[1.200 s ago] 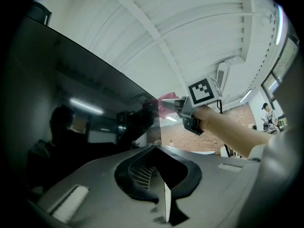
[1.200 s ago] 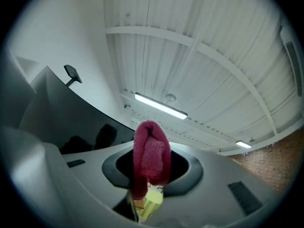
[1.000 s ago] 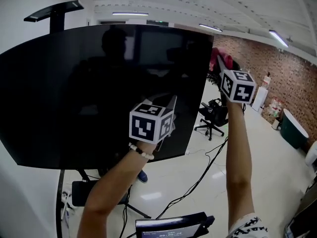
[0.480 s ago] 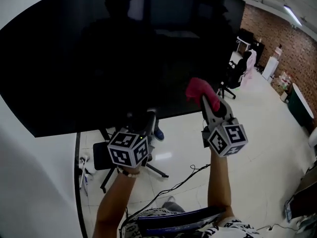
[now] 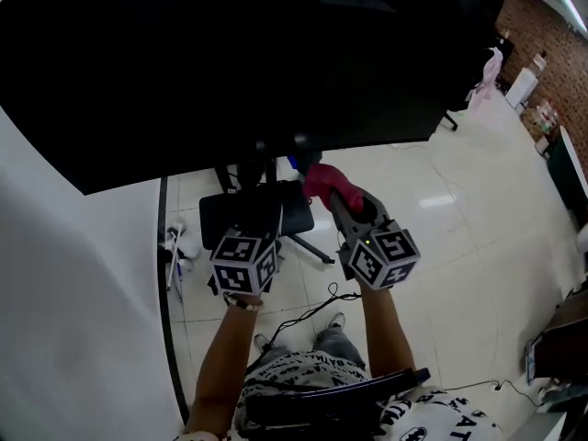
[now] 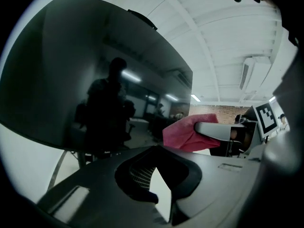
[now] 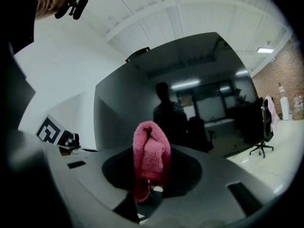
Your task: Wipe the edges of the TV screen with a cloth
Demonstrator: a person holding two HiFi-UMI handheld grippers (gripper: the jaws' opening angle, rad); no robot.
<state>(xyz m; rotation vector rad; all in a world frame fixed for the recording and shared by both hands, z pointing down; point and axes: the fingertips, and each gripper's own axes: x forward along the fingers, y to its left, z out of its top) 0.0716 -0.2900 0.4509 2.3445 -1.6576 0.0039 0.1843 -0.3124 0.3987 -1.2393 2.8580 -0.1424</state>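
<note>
Below TV screen (image 5: 230, 53), right gripper (image 5: 336, 200) clamps pink cloth (image 5: 323, 181).

Both arms forward, side by side; left gripper (image 5: 276, 215) jaws together, empty; right gripper (image 5: 338, 198) clamped on cloth (image 5: 323, 180).

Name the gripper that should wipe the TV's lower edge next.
Right. The right gripper is shut on the pink cloth, just below the TV screen; the left gripper holds nothing.
</note>
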